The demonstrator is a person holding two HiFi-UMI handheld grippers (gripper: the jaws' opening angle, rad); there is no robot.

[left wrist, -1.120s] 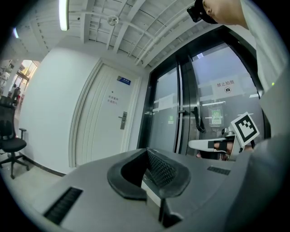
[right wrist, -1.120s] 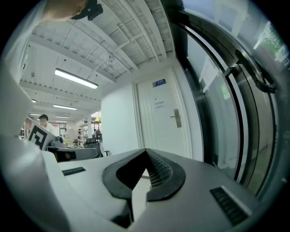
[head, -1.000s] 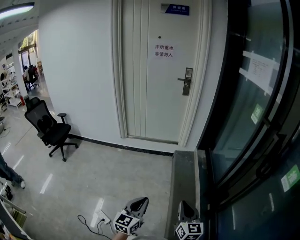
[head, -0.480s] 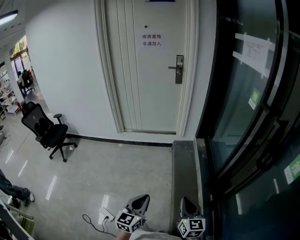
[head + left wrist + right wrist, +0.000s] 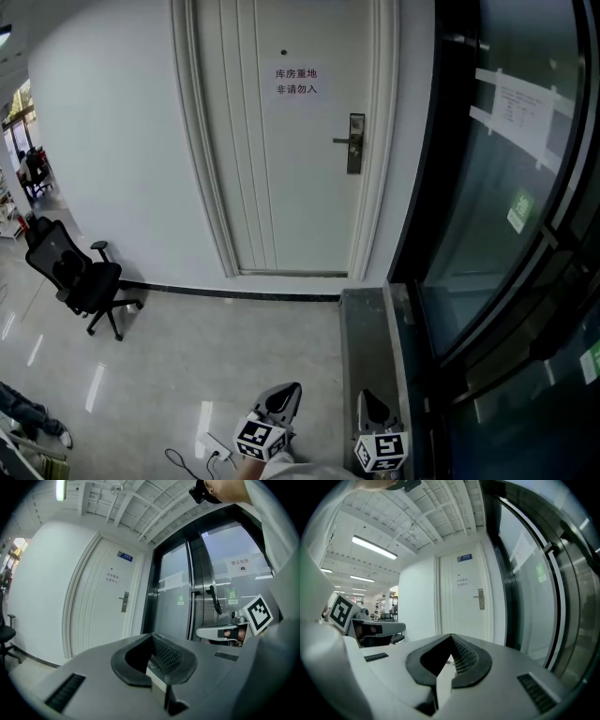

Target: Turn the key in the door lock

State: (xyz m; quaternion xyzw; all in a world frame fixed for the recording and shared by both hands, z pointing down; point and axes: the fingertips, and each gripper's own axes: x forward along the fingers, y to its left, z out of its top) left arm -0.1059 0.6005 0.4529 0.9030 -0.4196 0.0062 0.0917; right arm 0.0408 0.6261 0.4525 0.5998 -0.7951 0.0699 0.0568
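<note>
A white door stands closed ahead, with a metal lock plate and lever handle on its right side. No key can be made out at this distance. The lock also shows small in the left gripper view and the right gripper view. My left gripper and right gripper sit side by side at the bottom of the head view, far short of the door. Both point roughly level toward it. The left gripper's pads meet with nothing between them, and so do the right gripper's.
A dark glass wall runs along the right, with a grey ledge at its foot. A black office chair stands at the left by the white wall. A cable and socket lie on the floor. A printed notice hangs on the door.
The whole view has moved toward the door, which now stands nearer and more central; the chair has slid left. Both grippers came forward together, jaws unchanged.
</note>
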